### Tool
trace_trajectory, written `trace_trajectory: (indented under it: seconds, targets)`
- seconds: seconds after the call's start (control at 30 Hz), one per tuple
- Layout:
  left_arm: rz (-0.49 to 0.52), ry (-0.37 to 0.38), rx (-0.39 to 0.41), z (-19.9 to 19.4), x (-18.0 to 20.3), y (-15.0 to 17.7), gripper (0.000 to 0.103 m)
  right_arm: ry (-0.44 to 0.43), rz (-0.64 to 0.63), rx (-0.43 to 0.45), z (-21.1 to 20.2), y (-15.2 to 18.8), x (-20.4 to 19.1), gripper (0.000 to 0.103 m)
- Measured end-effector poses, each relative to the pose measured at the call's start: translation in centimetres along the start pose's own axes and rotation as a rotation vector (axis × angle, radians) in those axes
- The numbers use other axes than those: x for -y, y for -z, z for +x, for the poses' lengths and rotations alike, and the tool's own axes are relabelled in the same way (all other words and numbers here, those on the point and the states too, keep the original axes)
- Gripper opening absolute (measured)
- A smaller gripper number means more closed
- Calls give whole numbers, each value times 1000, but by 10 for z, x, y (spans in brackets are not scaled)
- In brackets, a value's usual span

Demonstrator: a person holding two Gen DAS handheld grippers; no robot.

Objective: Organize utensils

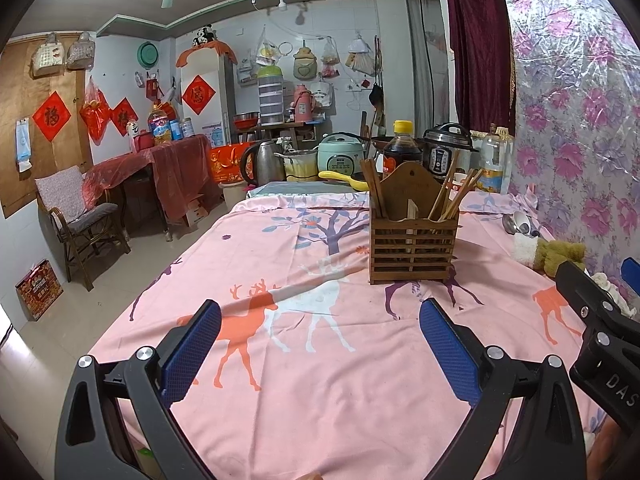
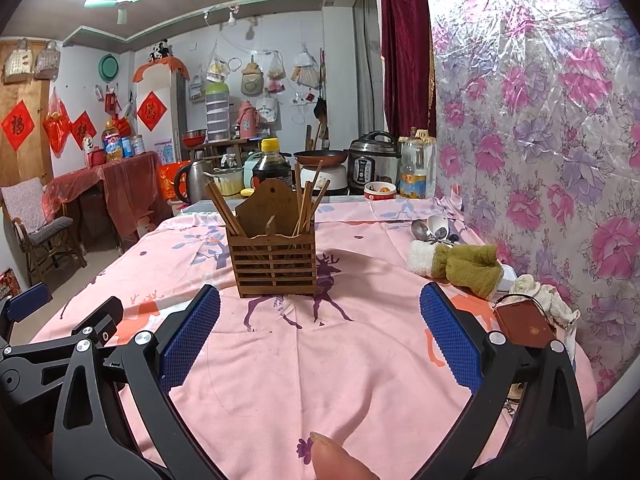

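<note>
So, the spoons (image 2: pixel 430 230) are seen lying loose at the far right of the table, close to the flowered wall covering (image 2: pixel 560 140), bowls pointing far and handles running toward the near right, partly tucked behind a plush toy (image 2: pixel 464 264). Left of them, mid-table, the wooden utensil holder (image 2: pixel 276 256) is stood upright on the pink deer tablecloth (image 2: pixel 320 360), with chopsticks (image 2: pixel 308 208) already fanned out of both its compartments. The spoons are probably what's left to be sorted. The right gripper (image 2: pixel 320 336) is held low at the near edge, fingers spread wide with nothing between them, and the holder is lined up almost dead ahead, spoons off to the far right. The left gripper (image 1: pixel 320 344) is likewise spread and empty, with the holder (image 1: pixel 412 240) ahead and slightly right. The spoons are clearly nearer the right gripper, so a reach far-right past the toy would be expected.
</note>
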State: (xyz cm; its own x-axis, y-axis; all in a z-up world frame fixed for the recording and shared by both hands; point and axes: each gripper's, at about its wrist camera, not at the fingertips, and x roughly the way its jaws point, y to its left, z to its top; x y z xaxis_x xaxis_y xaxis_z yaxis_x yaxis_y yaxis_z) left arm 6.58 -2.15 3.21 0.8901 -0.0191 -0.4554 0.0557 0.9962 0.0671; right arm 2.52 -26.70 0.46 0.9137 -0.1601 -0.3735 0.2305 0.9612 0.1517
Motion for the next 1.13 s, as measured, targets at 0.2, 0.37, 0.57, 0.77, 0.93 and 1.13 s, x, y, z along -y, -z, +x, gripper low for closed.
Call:
trace_trajectory:
  seconds: [0.2,0.37,0.57,0.77,0.93,1.13]
  targets:
    - [-3,1,-1,0,0,0,97,-1,-1,0,0,0,0,96]
    - [-4,4,-4,0,0,0,97,0,0,0,0,0,0,96]
    - [-8,10,-5,-1,8,0,97,0,0,1,0,0,0,96]
    - [0,10,5,0,8,-1,97,0,-1,1,0,1,-1,96]
    - [-7,21,-13,3,7,-1,97,0,1,2,0,1,0,96]
    - [-7,14,-4,2,5,-1,97,0,1,1,0,1,0,96]
